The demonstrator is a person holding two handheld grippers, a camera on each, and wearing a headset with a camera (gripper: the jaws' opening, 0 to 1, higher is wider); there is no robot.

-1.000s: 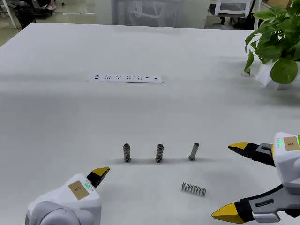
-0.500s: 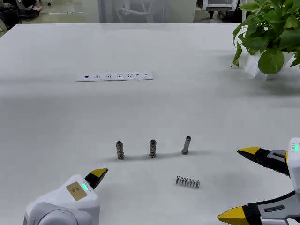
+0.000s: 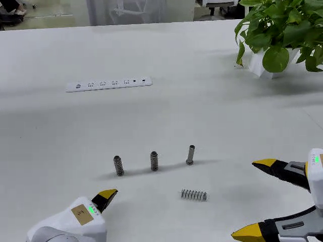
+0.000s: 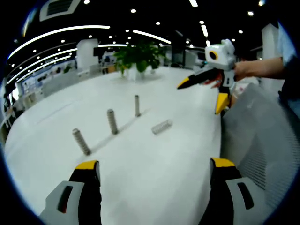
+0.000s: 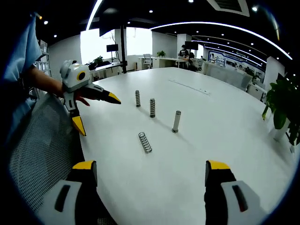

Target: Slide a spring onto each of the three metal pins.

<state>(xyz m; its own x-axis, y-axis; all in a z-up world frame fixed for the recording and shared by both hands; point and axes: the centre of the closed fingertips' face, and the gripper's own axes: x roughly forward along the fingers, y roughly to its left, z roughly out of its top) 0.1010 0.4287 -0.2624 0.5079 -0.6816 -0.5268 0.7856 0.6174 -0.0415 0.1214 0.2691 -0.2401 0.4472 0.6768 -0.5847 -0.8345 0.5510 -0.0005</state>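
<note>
Three metal pins stand upright in a row on the white table. The left pin point(image 3: 118, 165) and the middle pin point(image 3: 154, 161) each carry a spring. The right pin point(image 3: 190, 155) is bare. A loose spring point(image 3: 194, 194) lies flat in front of the bare pin, also in the left gripper view point(image 4: 161, 126) and the right gripper view point(image 5: 145, 141). My left gripper point(image 4: 154, 168) is open at the near left edge, with one yellow fingertip point(image 3: 106, 194) in the head view. My right gripper point(image 3: 258, 198) is open at the near right, apart from the spring.
A white power strip point(image 3: 108, 83) lies farther back on the table point(image 3: 202, 101). A potted green plant point(image 3: 280, 30) stands at the far right corner. A person's hand and sleeve hold the other gripper point(image 5: 82, 86) in the right gripper view.
The head view has swung right, so the pins, spring and power strip sit further left in the picture. Both grippers stay open and hold nothing.
</note>
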